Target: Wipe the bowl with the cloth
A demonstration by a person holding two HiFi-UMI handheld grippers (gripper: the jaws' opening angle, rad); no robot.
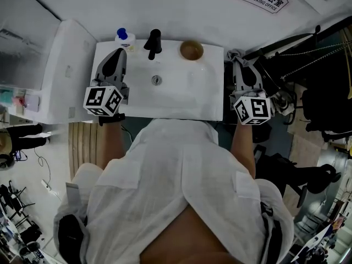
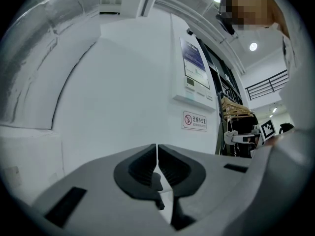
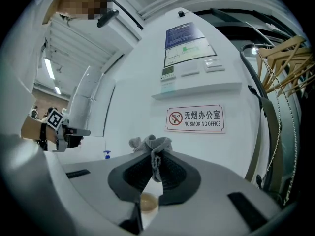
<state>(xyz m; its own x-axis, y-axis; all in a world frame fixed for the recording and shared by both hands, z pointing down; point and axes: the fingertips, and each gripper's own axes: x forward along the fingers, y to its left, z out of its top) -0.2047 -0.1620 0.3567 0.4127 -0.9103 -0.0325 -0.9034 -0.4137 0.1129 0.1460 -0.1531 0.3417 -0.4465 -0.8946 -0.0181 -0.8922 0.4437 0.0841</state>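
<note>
I read one sign (image 3: 195, 119) on the white wall (image 3: 133, 82). It had a crossed-out cigarette symbol, the characters 无烟办公室 and, beneath them, "NO SMOKING OFFICE" in red. The head view showed the same wording. The notice (image 3: 188, 45) mounted above it carried print too small to read.

The left forearm (image 1: 111, 142) and right forearm (image 1: 242, 147) reach toward twelve o'clock, both grippers held level. The left gripper (image 1: 116, 53), at ten o'clock in the head view, has its jaws pressed together with nothing between them. The right gripper (image 1: 238, 62), at two o'clock, pinches a grey cloth (image 3: 150, 144).
</note>
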